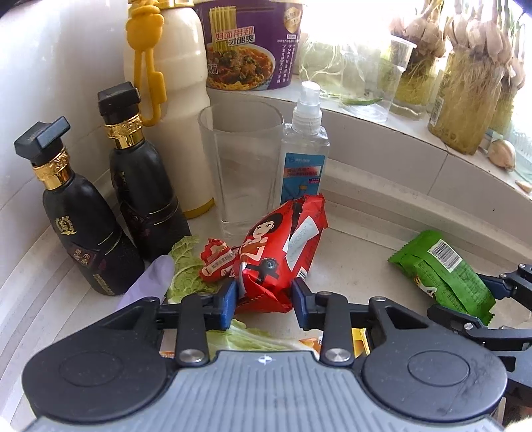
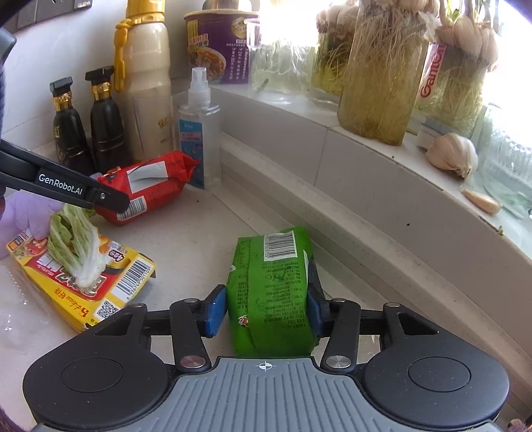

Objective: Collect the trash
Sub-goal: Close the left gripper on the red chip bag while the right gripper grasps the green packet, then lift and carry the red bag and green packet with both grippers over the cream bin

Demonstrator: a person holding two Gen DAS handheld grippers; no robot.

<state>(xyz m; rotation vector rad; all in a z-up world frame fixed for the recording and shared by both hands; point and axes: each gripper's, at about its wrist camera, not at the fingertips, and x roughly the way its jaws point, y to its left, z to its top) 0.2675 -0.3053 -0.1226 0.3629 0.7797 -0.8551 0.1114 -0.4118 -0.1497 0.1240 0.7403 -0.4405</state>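
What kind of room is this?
Probably a home kitchen counter by a window: sprouting garlic bulbs in jars line the sill, a purple instant-noodle cup stands behind, and two black gold-collared bottles wait beside it.

We see a pale speckled countertop (image 2: 206, 239) running up to a white tiled wall (image 1: 60, 66) on the left. Along the back, a low raised lip borders the counter, and above it a tiled windowsill (image 2: 365, 146) curves away to the right. Strong daylight floods in from the window (image 1: 359, 20) above the sill, washing out the upper middle of both views and backlighting whatever stands on the ledge. The sill's front face is made of light grey tiles with visible joints. Small dark specks dot the counter near the lip.
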